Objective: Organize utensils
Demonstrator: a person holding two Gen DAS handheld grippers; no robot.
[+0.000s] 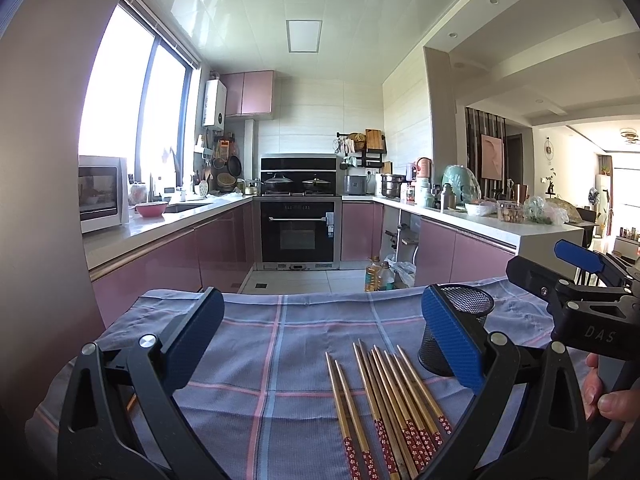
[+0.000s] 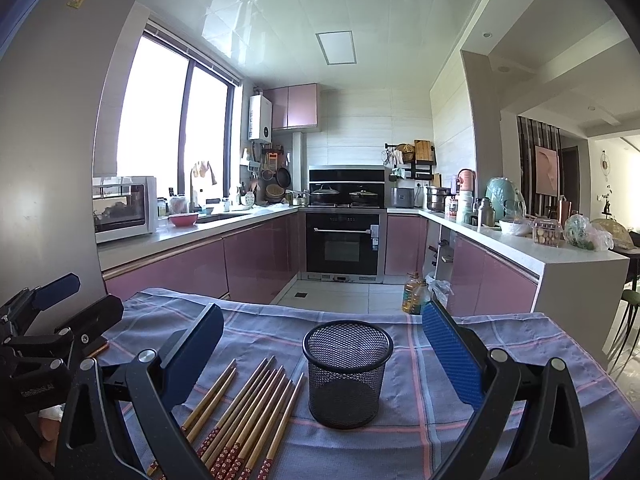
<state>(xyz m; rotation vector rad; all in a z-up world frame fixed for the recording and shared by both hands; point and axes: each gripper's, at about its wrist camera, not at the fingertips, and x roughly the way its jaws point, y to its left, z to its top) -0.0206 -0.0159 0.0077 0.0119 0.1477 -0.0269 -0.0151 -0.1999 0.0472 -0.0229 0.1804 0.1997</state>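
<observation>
Both tools, left (image 1: 320, 356) and right (image 2: 320, 356), spread and empty; chopsticks (image 2: 244, 416) lie bunched on table cloth (image 2: 500, 364) beside mesh cup (image 2: 347, 372); risk: pinching several, scattering them, or tipping the light cup.

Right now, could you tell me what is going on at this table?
A person holds a two-finger tool in each hand over a checked cloth. Both the left tool and the right tool are open and empty. A row of wooden chopsticks with red patterned ends lies flat on the cloth beside an upright, empty black mesh cup. None has gone in, so the tidying has not started.
</observation>
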